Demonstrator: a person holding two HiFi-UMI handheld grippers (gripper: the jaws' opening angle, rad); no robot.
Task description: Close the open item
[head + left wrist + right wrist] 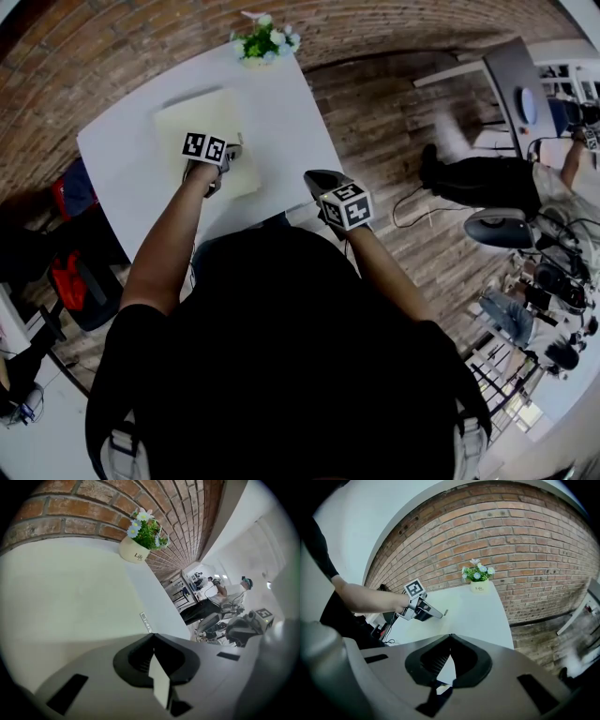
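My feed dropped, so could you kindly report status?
Left claw shut, over flat cream folder. Right claw shut, empty. Flower pot far edge, clear.

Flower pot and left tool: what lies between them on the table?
Head view: only the pale yellow folder and bare white table lie between flower pot and left tool.

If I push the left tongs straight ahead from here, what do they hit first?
Most likely the pale folder lying under the left tongs; they point low across its cover. Past its edge comes white table, then the flower pot. Depth is hard to judge.
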